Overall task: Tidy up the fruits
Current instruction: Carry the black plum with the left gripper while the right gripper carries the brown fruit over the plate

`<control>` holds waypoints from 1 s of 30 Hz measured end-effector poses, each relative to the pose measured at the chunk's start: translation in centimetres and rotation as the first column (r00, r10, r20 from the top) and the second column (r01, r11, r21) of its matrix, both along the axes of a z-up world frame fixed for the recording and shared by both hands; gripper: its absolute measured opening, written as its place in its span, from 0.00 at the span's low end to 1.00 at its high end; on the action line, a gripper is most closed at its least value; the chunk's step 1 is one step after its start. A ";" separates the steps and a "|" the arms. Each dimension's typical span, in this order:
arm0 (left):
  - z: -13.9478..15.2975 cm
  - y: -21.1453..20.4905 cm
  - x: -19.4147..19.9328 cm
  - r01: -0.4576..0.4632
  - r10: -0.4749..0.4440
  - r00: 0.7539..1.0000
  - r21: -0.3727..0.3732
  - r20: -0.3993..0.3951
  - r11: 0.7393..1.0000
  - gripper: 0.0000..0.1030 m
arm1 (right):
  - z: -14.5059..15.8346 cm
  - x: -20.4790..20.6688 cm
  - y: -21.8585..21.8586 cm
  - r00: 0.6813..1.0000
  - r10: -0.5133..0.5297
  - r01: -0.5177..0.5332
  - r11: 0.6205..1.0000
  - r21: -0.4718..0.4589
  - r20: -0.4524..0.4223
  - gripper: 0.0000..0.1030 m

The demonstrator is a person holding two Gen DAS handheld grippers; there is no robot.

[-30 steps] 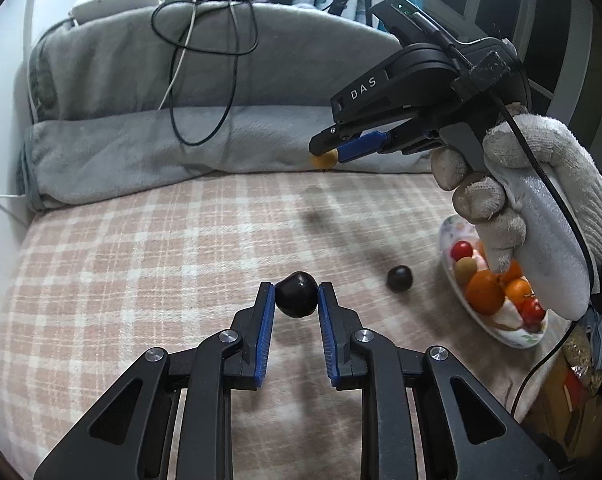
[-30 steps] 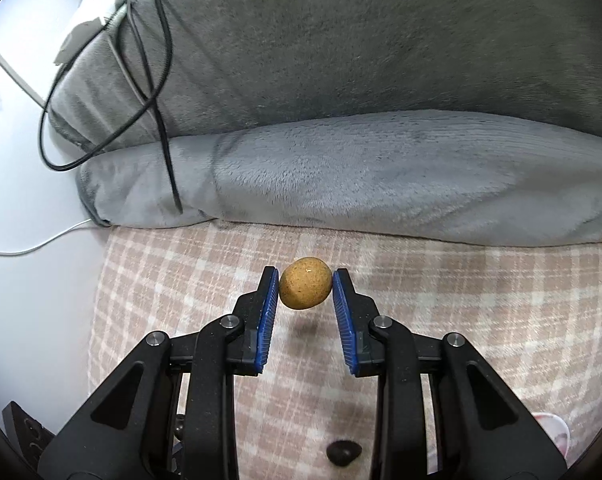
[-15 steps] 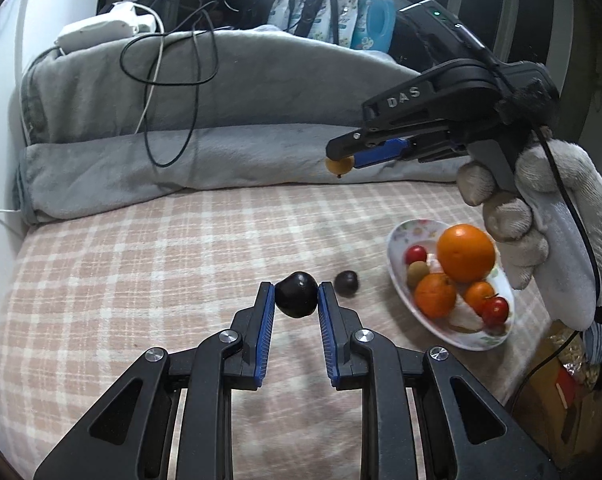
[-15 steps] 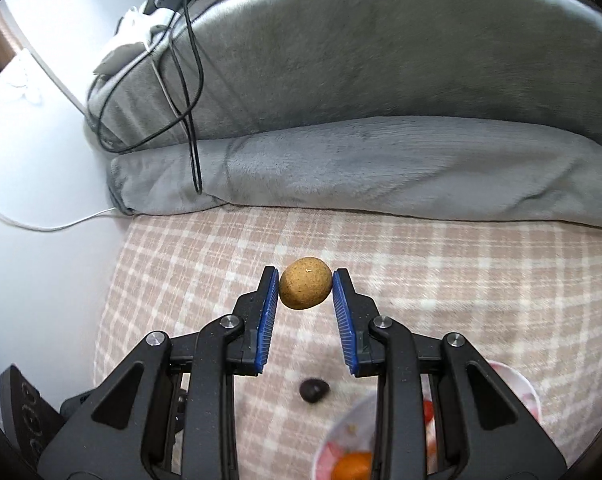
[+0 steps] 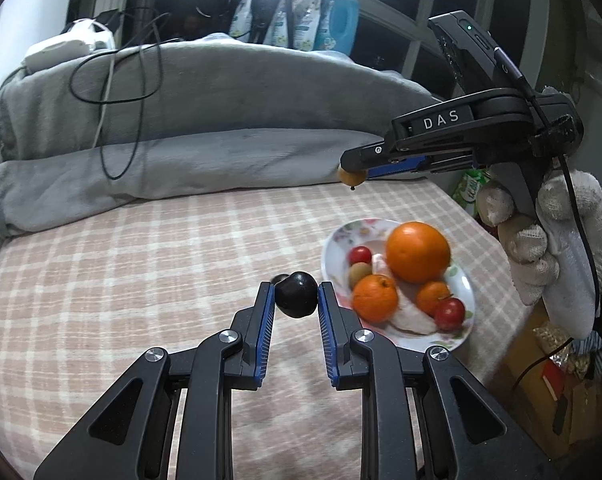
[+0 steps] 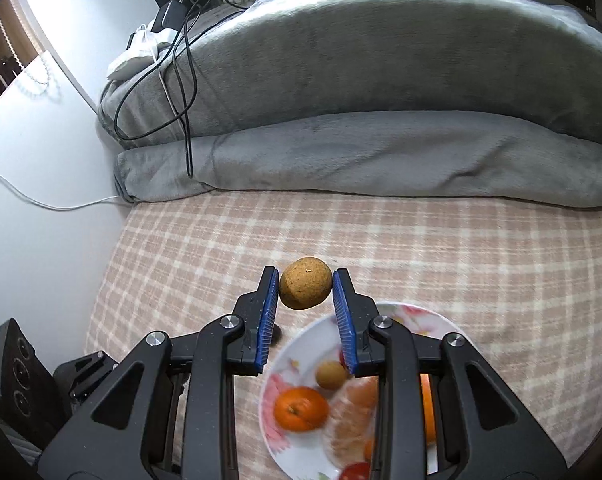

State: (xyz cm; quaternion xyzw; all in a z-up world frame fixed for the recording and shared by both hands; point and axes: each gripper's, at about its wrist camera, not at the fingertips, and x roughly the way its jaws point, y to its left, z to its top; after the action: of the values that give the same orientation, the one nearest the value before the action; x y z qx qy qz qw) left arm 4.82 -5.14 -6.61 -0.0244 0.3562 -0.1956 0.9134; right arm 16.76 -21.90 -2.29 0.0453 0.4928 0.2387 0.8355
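My left gripper is shut on a dark, almost black round fruit, held above the checked bed cover just left of a flowered plate. Another dark fruit peeks out behind it on the cover. The plate carries a large orange, smaller oranges, red fruits and a small brown one. My right gripper is shut on a brown, rough-skinned oval fruit, hanging over the plate's far rim. In the left wrist view the right gripper shows in a white-gloved hand.
A folded grey blanket with black and white cables lies along the far side of the bed. A white wall borders the left. Bottles and bags stand on the sill. Boxes sit beyond the bed's right edge.
Both grippers moved toward the plate with their fruits still held. The plate has come closer in the left wrist view and has entered the right wrist view under the right gripper.
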 end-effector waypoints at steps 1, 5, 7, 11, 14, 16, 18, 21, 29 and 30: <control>0.0 -0.2 -0.1 0.006 -0.006 1.000 -0.001 0.000 1.000 0.20 | 0.0 -0.2 -0.4 1.000 -0.001 0.001 1.000 0.003 -0.002 0.29; 0.1 -1.3 -0.4 0.035 -0.035 0.999 -0.001 -0.001 0.999 0.20 | 0.0 -1.0 -1.4 1.000 0.003 -0.003 1.000 -0.001 0.002 0.29; 0.1 -1.8 -0.5 0.048 -0.048 0.999 -0.002 -0.003 0.999 0.20 | -0.1 -1.5 -1.8 1.000 0.006 -0.006 1.000 -0.006 0.007 0.28; -0.1 -3.0 -0.7 0.075 -0.075 0.997 -0.007 -0.011 0.997 0.20 | -0.2 -2.1 -2.4 1.000 0.010 -0.010 1.000 -0.004 0.007 0.29; -0.2 -3.9 -0.9 0.094 -0.095 0.995 -0.007 -0.016 0.996 0.20 | -0.4 -2.5 -2.8 1.000 0.009 -0.009 1.000 0.001 0.002 0.28; -0.3 -4.5 -1.0 0.108 -0.108 0.994 -0.004 -0.017 0.994 0.20 | -0.5 -2.7 -3.1 1.000 0.011 -0.011 1.000 -0.001 0.002 0.29; -0.4 -5.1 -1.1 0.121 -0.121 0.992 -0.001 -0.021 0.993 0.20 | -0.6 -2.9 -3.3 1.000 0.011 -0.011 1.000 -0.004 0.001 0.29; -0.7 -5.7 -1.1 0.134 -0.134 0.991 0.003 -0.028 0.991 0.20 | -0.9 -3.2 -3.7 1.000 0.009 -0.009 1.000 -0.003 -0.003 0.29; -1.3 -6.9 -1.0 0.158 -0.158 0.986 0.005 -0.046 0.987 0.20 | -1.2 -3.3 -4.3 1.000 0.004 -0.004 1.000 -0.004 -0.005 0.29; -1.3 -7.0 -1.0 0.159 -0.159 0.986 0.004 -0.047 0.987 0.20 | -1.2 -3.3 -4.3 1.000 0.004 -0.004 1.000 -0.005 -0.005 0.29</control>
State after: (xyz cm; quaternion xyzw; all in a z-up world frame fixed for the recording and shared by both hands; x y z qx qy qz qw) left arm 3.79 -12.11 -7.93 0.0031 0.3787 -0.2660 0.8865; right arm 13.45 -26.21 -3.52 0.0430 0.4955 0.2390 0.8340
